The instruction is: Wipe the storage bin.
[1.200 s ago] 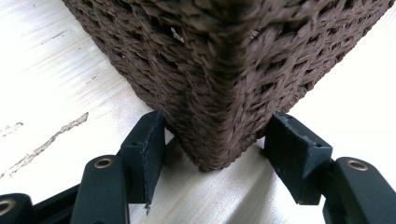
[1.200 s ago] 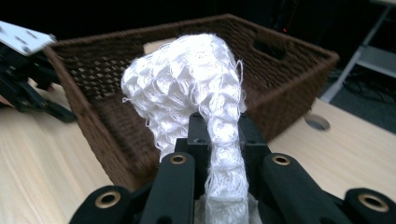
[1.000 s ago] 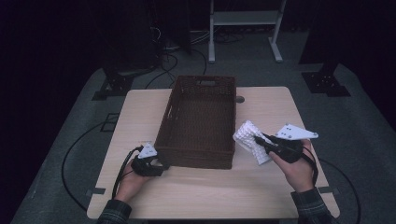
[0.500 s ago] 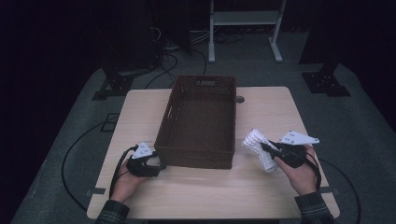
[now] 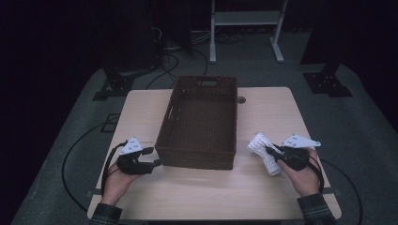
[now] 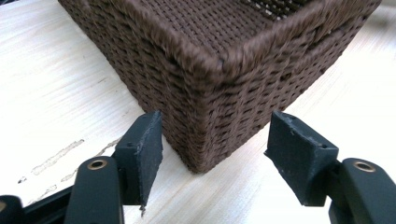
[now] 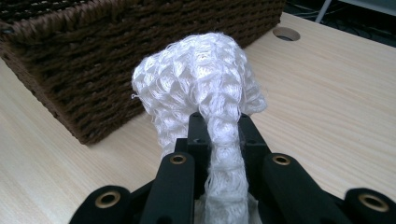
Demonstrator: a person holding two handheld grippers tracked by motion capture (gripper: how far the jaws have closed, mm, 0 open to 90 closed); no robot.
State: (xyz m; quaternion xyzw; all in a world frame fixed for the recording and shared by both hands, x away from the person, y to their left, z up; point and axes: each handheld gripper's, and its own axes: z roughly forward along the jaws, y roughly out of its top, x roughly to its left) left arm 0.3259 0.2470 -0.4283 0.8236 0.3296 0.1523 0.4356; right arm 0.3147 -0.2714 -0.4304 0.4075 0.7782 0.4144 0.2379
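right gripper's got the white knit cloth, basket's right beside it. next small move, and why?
Probably lift the right gripper up and over the basket rim. It is shut on the white knit cloth, which sits low beside the basket's wall, outside it.

Left hand [image 5: 117, 180] at the near left of the basket [image 5: 202, 124], forearm entering from below. Left gripper [image 5: 155, 163] held level, aimed at the basket's near left corner; jaws spread wide, one on each side of that corner, neither touching it, after closing a little just now. Right hand [image 5: 302, 176] at the near right of the basket, wrapped around the right gripper [image 5: 268, 150], which points left toward the basket's right wall. Jaws clamped tight on the white cloth [image 5: 263, 151], just clear of that wall.
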